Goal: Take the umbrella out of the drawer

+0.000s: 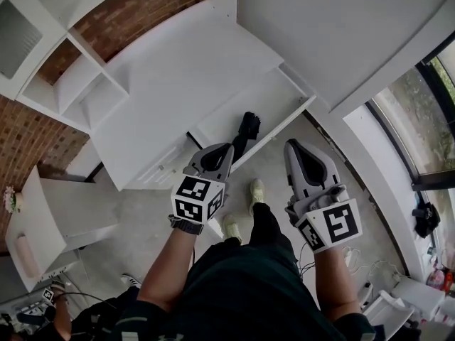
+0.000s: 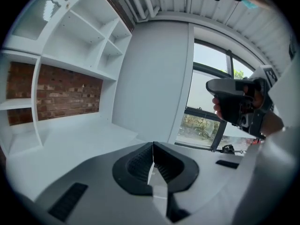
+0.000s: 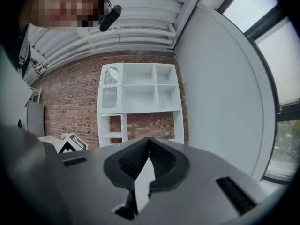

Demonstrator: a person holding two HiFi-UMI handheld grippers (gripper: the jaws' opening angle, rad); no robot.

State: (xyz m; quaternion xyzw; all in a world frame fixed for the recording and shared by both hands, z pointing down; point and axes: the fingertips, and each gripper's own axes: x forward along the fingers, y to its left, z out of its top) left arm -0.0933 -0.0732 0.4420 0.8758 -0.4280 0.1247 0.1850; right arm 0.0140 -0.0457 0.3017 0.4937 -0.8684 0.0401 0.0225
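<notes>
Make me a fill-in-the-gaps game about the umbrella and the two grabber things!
1. The umbrella in the open drawer is ____ in colour.
2. The left gripper and the right gripper both have their jaws ____, with nothing between them.
3. The wall behind the white shelves is made of ____.
Missing words: black; shut; brick.
</notes>
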